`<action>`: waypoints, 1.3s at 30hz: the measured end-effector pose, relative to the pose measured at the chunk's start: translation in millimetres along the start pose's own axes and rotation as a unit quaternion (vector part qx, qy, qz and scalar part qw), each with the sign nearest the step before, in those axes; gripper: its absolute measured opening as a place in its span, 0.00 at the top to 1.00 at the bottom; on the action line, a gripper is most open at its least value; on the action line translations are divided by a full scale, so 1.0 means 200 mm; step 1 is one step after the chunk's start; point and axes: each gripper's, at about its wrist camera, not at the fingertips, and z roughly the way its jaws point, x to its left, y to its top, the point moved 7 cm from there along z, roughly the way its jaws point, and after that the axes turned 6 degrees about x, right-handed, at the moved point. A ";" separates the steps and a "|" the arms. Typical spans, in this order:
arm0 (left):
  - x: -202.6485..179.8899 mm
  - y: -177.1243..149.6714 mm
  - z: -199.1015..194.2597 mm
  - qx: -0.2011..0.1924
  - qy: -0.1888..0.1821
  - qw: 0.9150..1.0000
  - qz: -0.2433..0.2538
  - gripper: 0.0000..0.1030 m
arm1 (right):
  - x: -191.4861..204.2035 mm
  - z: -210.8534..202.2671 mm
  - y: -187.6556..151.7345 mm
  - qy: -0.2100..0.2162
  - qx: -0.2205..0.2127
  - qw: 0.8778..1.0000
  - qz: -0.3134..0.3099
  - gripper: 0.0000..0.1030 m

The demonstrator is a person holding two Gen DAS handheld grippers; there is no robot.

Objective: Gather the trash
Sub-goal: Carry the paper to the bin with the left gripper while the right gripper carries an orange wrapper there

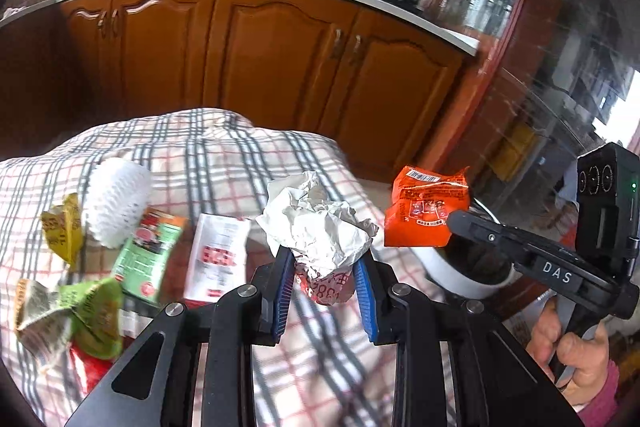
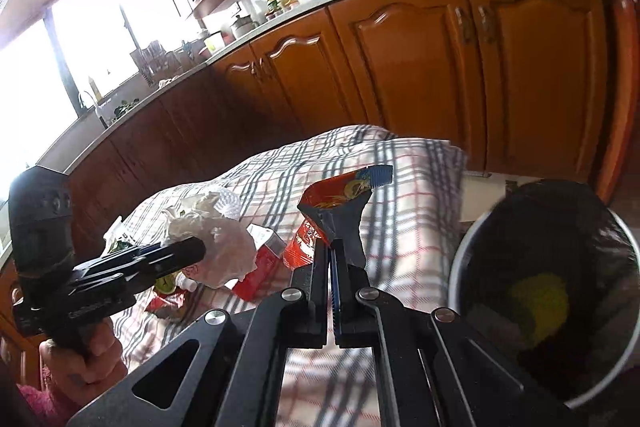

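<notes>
My left gripper (image 1: 325,263) is shut on a crumpled white paper wrapper (image 1: 316,227), held above the plaid-covered table (image 1: 224,163); it also shows in the right wrist view (image 2: 216,239). My right gripper (image 2: 336,223) is shut on an orange-red snack packet (image 2: 340,191), which shows in the left wrist view (image 1: 426,213) above the bin. A white bin with a black liner (image 2: 548,295) stands at the table's right edge; something yellow-green (image 2: 540,301) lies inside.
Loose trash lies on the table at the left: a white foam net (image 1: 116,203), a green packet (image 1: 148,251), a white-and-red packet (image 1: 218,255), yellow (image 1: 64,227) and green (image 1: 68,315) wrappers. Wooden kitchen cabinets (image 1: 280,59) stand behind.
</notes>
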 end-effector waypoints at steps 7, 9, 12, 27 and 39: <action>-0.14 0.02 0.03 0.006 -0.020 0.999 0.024 0.74 | -0.11 -0.17 -0.07 -0.019 -0.013 1.000 0.014 0.99; -0.18 0.02 0.05 0.008 -0.025 0.999 0.032 0.74 | -0.16 -0.21 -0.08 -0.029 -0.016 0.999 0.020 0.99; -0.25 0.04 0.08 0.013 -0.034 0.998 0.044 0.74 | -0.25 -0.26 -0.11 -0.043 -0.020 0.998 0.032 0.99; -0.53 0.13 0.38 0.052 -0.057 0.994 0.081 0.73 | -0.55 -0.41 -0.18 -0.093 -0.029 0.992 0.076 0.99; -0.67 0.21 0.66 0.092 -0.059 0.990 0.089 0.73 | -0.71 -0.41 -0.21 -0.108 -0.012 0.990 0.087 0.99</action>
